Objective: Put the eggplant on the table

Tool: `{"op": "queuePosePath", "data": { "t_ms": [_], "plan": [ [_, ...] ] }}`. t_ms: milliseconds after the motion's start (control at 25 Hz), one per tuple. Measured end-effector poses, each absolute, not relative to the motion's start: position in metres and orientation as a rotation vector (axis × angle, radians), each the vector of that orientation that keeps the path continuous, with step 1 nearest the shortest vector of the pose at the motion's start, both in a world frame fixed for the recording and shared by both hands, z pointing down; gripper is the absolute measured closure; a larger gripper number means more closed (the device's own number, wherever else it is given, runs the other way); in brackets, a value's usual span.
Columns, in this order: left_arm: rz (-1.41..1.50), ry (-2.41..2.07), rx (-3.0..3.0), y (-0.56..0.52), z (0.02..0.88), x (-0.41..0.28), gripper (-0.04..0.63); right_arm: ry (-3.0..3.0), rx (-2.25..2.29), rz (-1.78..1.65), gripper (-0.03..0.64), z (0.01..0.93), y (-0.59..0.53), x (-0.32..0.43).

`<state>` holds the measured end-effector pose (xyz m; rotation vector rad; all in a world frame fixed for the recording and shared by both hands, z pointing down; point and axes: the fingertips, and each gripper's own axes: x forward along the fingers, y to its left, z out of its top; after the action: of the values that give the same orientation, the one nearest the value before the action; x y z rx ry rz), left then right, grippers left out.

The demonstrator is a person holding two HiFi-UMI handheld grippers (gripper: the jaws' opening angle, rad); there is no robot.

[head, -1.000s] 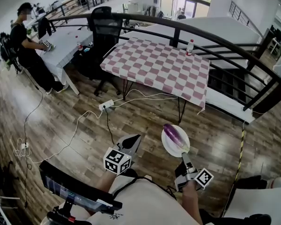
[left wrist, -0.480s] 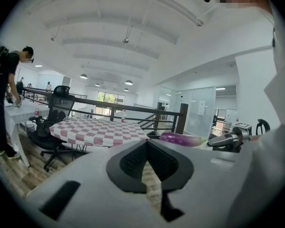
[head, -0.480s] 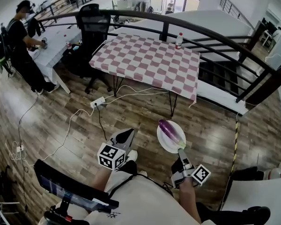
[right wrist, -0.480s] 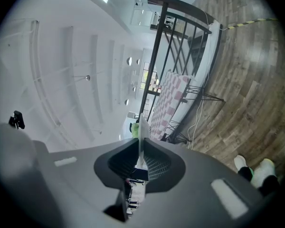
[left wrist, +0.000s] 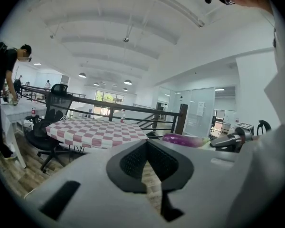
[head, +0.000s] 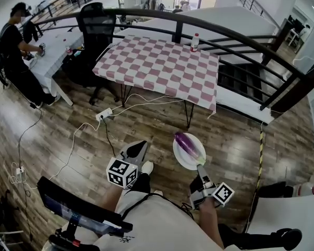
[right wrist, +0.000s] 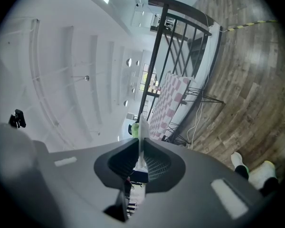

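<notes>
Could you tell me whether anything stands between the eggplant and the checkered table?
Nothing visible does. The eggplant lies on a plate in the right hand-held gripper; only floor, with a power strip and cables, separates it from the checkered table.

Eggplant [head: 188, 143] laid on a plate [head: 187, 161], plate held at its near rim by the right gripper [head: 200, 169], left gripper [head: 135, 150] set to its left, surface [head: 157, 64] placed ahead, bottle [head: 194, 42] stood at its far edge, railing [head: 235, 38] run behind, chair [head: 91, 27] set at its left.
</notes>
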<state>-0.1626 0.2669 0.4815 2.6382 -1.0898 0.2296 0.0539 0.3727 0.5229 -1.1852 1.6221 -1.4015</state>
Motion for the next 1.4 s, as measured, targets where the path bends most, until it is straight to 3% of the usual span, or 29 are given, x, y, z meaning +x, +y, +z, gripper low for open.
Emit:
{"op": "queuePosePath", "data": {
  "t_ms": [1400],
  "plan": [
    [0.292,-0.691,2.777,0.054,0.482,-0.11,0.589,1.441,-1.343,-1.261,0.575,0.51,0.193,0.048]
  ]
}}
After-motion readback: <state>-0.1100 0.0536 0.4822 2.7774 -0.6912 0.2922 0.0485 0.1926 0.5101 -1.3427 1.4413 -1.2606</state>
